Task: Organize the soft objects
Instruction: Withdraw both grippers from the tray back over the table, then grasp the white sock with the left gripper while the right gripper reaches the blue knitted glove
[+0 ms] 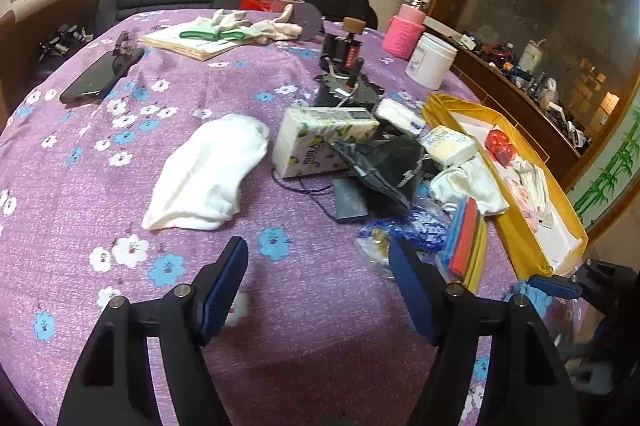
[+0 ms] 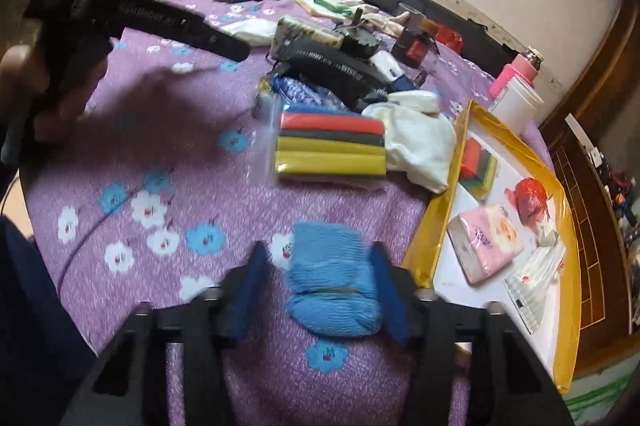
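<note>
1. The left gripper (image 1: 318,276) hangs over the near part of the counter (image 1: 100,162), its fingers (image 1: 224,282) spread wide with nothing between them; the counter wears a purple cloth with blue and white flowers.
2. A black phone (image 1: 100,74) lies toward the counter's far left edge, and gloves (image 1: 236,24) rest on a flat book near the far edge.
3. A white cloth (image 1: 208,174) lies flat in the middle of the counter, just left of a tissue pack (image 1: 316,140) printed with lemons.
4. Right of that pack sits a heap: a black plastic bag (image 1: 380,166), a blue-patterned bag, and a clear bag of colored sponges (image 2: 332,146) touching a cream cloth (image 2: 420,146).
5. The right gripper (image 2: 318,286) is at the counter's near right part, fingers (image 2: 390,290) apart around a rolled blue cloth (image 2: 334,286), which touches the right finger only; the picture is blurred here.
6. A yellow tray (image 2: 452,186) lies along the right edge, holding a pink tissue pack (image 2: 484,246), a red bag (image 2: 528,198) and a sponge pack (image 2: 478,166).
7. A white jar (image 1: 430,60) and a pink-sleeved bottle (image 1: 404,34) stand at the far right edge.
</note>
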The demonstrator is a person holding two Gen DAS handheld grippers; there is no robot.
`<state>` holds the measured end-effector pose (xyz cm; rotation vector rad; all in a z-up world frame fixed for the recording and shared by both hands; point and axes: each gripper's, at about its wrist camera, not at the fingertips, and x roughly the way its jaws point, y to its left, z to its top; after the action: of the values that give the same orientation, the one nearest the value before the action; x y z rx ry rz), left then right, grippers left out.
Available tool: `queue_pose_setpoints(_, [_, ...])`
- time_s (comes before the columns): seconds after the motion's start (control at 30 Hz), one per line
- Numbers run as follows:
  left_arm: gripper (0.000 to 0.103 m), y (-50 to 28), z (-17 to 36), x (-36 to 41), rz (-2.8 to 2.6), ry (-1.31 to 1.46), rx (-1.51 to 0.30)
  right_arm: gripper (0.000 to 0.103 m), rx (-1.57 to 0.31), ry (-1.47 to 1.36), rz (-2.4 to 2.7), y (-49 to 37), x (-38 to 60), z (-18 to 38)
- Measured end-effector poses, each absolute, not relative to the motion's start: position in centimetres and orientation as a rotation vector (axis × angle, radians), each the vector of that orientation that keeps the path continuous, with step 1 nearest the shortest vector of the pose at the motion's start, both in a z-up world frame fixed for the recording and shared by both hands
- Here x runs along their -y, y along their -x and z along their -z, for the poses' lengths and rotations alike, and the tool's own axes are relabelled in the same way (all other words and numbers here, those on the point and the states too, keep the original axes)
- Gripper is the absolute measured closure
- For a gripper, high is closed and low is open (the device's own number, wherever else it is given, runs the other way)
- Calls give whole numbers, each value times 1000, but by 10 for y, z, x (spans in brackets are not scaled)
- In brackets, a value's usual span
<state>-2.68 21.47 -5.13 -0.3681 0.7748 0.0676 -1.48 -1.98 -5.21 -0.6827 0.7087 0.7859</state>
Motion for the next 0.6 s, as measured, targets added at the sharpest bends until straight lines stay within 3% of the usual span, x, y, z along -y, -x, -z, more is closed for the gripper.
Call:
queue_pose_setpoints(0.07, [28,27,48,-221,-91,367,-784,80,-710,577,-817,7,24,40])
queue_pose_setpoints(0.3, [25,9,33,-253,-211,287,-838,80,-733,302,-883,-10,27,37])
queue_pose_setpoints(0.57, [25,-37,61,-266,-280,202,-918,80,-825,152,-896,-22,26,58])
queue_pose_setpoints(0.6, [29,-40,64,-268,-275,209,-913,80,-835,143,-893,-23,27,60])
